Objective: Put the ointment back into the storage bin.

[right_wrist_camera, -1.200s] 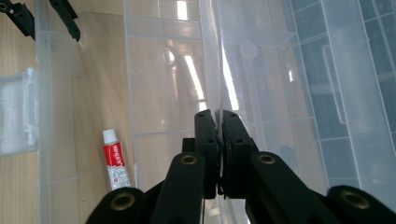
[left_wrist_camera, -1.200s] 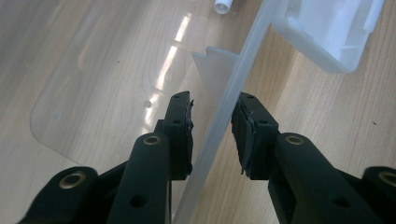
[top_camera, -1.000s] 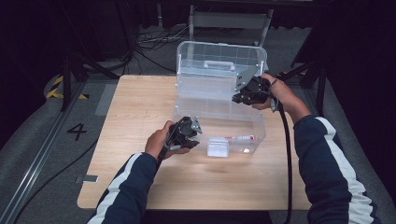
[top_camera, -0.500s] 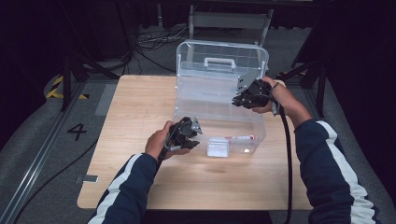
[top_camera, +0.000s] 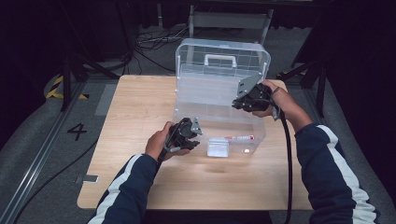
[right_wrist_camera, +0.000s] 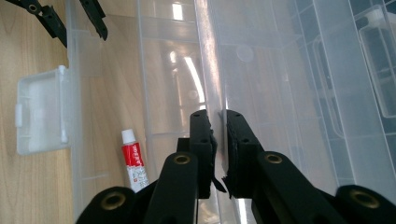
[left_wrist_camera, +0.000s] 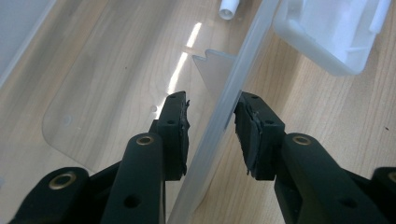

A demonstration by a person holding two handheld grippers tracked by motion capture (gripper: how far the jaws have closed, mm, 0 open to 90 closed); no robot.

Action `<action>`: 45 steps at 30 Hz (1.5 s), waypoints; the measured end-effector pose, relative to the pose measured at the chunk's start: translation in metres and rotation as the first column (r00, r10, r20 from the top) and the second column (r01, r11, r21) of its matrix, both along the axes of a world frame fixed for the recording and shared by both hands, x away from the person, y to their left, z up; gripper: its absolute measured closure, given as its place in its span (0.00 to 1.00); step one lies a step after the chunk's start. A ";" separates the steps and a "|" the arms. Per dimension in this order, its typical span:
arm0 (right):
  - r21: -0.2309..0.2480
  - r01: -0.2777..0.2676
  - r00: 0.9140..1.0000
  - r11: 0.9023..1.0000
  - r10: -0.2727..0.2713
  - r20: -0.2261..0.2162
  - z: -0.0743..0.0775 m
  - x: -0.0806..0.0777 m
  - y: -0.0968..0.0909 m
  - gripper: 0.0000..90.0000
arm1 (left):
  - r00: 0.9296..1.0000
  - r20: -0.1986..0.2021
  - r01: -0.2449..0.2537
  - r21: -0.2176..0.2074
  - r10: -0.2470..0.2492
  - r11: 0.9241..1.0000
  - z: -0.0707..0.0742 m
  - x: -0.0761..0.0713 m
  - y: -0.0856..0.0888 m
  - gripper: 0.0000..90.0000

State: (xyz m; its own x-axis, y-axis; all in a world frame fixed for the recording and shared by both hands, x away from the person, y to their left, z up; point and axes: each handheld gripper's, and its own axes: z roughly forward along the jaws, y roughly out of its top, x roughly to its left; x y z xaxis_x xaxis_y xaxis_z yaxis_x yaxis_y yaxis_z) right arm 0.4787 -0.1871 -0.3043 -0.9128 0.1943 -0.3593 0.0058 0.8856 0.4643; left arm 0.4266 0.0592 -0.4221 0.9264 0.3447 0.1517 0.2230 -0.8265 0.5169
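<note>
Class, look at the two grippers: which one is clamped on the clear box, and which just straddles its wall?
The right gripper is clamped shut on the clear box. The left gripper straddles the front wall with visible gaps.

— What colours am I getting from up top?

— I'm seeing a clear, colourless plastic storage box with a white handle, sitting on a pale wooden table with fine grain. A small red-and-white tube with a white cap is lying inside.

— And the tools I'm steering?

— Both are showing black: the left gripper with dark rubbery pads and brass-coloured rivets, the right gripper likewise. The white plastic latch is looking milky. The sleeves are reading navy with a white stripe.
</note>
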 end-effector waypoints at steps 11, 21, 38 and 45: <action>0.029 -0.012 1.000 0.999 0.012 -0.004 -0.005 -0.006 -0.003 0.92 | 1.000 0.010 0.007 0.012 -0.007 1.000 0.000 -0.001 -0.001 0.72; 0.041 -0.016 1.000 0.999 0.015 0.021 -0.009 -0.013 -0.005 0.91 | 0.997 0.075 -0.014 -0.041 0.017 0.999 0.005 -0.009 0.007 0.66; 0.097 0.000 1.000 0.995 -0.003 0.027 -0.014 -0.015 -0.009 0.89 | 0.988 0.061 -0.116 -0.285 0.139 0.952 0.030 -0.019 0.074 0.38; 0.105 0.005 1.000 0.994 -0.008 0.030 -0.015 -0.016 -0.009 0.89 | 0.963 0.094 -0.203 -0.357 0.251 0.912 0.035 -0.021 0.108 0.43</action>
State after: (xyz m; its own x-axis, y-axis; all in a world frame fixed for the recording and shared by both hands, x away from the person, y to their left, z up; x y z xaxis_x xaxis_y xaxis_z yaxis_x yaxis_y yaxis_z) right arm 0.4625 -0.1957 -0.3195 -0.9003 0.2384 -0.3641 -0.0039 0.8322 0.5545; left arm 0.4057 0.1677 -0.3875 0.7958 0.5963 0.1050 0.2918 -0.5297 0.7964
